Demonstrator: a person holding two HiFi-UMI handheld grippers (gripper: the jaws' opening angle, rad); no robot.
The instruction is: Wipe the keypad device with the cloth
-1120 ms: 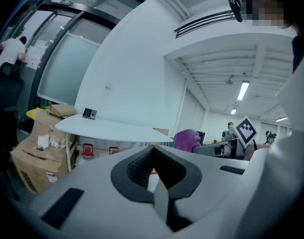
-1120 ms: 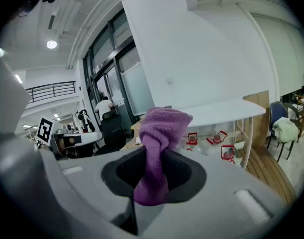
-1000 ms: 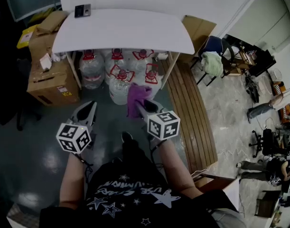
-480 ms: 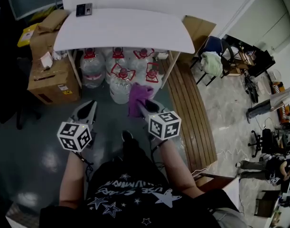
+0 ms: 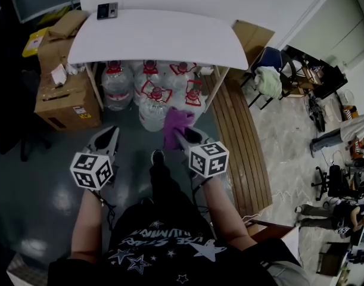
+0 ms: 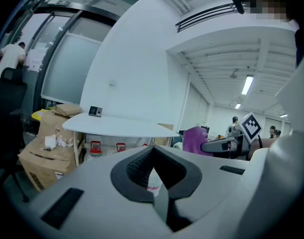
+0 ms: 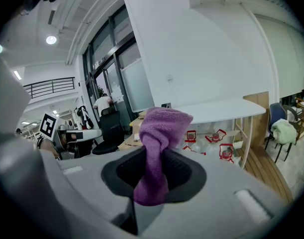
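The keypad device (image 5: 106,10) is a small dark box at the far left corner of the white table (image 5: 170,40); it also shows as the keypad device (image 6: 95,111) and the keypad device (image 7: 166,105). My right gripper (image 5: 180,133) is shut on a purple cloth (image 5: 177,123), held in the air well short of the table. The cloth (image 7: 164,123) bunches up above the right gripper (image 7: 154,153). My left gripper (image 5: 112,131) hangs beside it, shut and holding nothing; the left gripper (image 6: 152,148) points at the table. The device is far from both.
Several large water bottles (image 5: 152,94) with red handles stand under the table. Cardboard boxes (image 5: 62,100) are stacked at the left. A wooden slatted platform (image 5: 238,142) runs along the right, with a blue chair (image 5: 268,61) behind it. The person's leg and shoe (image 5: 158,158) are between the grippers.
The person has stepped slightly forward, one leg swinging ahead. Both grippers have drifted a little nearer the table, the right one still holding the cloth.
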